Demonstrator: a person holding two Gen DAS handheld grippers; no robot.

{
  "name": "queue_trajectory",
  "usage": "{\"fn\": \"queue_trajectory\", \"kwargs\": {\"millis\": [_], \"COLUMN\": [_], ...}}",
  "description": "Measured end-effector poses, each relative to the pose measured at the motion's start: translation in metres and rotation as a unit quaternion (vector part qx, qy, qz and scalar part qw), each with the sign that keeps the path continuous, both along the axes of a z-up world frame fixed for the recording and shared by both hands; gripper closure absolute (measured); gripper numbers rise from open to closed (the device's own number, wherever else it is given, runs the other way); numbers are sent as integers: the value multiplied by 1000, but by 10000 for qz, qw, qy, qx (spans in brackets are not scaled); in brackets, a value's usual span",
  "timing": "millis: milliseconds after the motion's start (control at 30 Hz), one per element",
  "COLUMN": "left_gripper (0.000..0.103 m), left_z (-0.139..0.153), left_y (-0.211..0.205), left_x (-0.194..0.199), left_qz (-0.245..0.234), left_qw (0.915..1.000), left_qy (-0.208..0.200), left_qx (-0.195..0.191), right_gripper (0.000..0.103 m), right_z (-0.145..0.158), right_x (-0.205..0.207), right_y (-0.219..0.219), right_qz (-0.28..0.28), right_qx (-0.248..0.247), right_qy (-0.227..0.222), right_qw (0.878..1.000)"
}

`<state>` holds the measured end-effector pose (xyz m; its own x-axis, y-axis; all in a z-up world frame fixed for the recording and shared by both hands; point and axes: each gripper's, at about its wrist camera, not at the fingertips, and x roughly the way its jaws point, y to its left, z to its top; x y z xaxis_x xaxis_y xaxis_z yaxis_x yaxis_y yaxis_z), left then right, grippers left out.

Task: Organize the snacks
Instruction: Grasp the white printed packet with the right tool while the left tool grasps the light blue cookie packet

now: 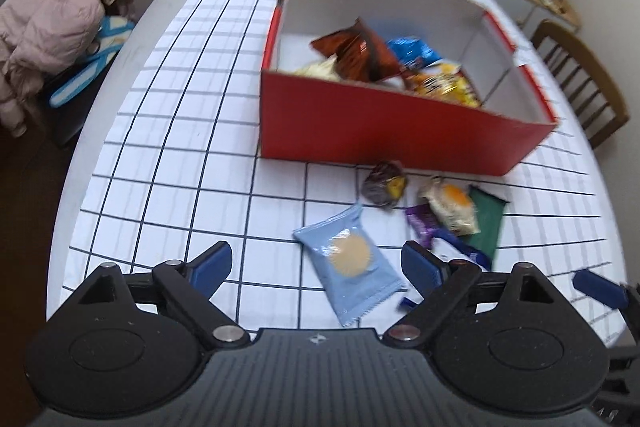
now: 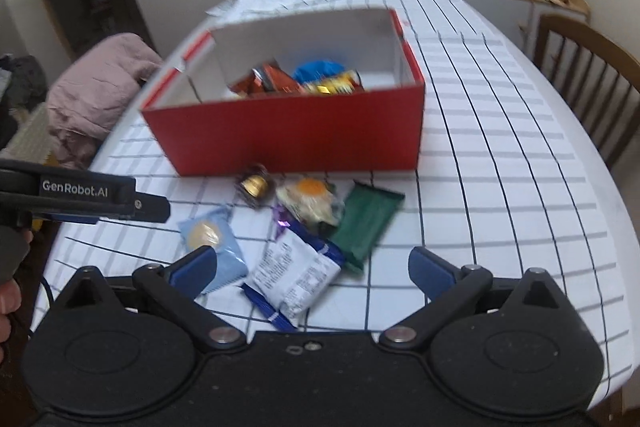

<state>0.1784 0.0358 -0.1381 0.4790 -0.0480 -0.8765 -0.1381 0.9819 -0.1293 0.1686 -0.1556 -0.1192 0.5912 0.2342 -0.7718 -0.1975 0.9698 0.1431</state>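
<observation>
The round white bench under its black-gridded white cloth carries a large open red cardboard box with a white inside, and every place here is given from that box. Inside it, against the near wall, a few crinkly wrappers already lie: a brown one, a blue one and a yellow one. Just in front of the box's near wall, on the cloth, sits a loose cluster of snacks not yet put away. The white-and-blue printed foil pouch lies farthest from the box, nearest the right gripper, whose jaws stand wide apart and empty above it. The flat pale-blue packet with a round biscuit pictured on it lies out from the box and to the cluster's left, between the spread, empty fingers of the left gripper. The dark green flat bar wrapper lies to the cluster's right, the cream packet with an orange spot and the small dark round sweet with a gold patch sit close under the box wall, and a small purple wrapper lies among them. All look light, soft and slippery in film; the biscuit inside the pale-blue packet would likely crack under a hard squeeze, so taking it gently across its flat middle or by a crimped end seems safest.
</observation>
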Motion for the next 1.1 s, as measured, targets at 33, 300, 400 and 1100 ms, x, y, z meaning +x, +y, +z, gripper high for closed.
{"fn": "queue_trajectory", "kwargs": {"millis": [33,300,400,1100], "left_gripper": [11,11,11,12], "left_z": [-5,-34,-41,-70], "left_y": [-1,-11,-15,-28], "left_x": [4,32,40,63], "left_qz": [28,186,259,530], "left_qw": [10000,9983,9974,9923], "left_qy": [53,439,522,1072], "left_qx": [38,341,434,318], "right_gripper": [1,4,5,12], "right_z": [-5,-36,-45,-67], "right_x": [2,24,31,53], "right_y": [2,11,13,44], "right_qz": [-43,-390,-482,-343], "right_qx": [-40,-209,-217,-627], "right_qy": [48,448,631,868], "right_qw": [10000,9980,9966,9937]}}
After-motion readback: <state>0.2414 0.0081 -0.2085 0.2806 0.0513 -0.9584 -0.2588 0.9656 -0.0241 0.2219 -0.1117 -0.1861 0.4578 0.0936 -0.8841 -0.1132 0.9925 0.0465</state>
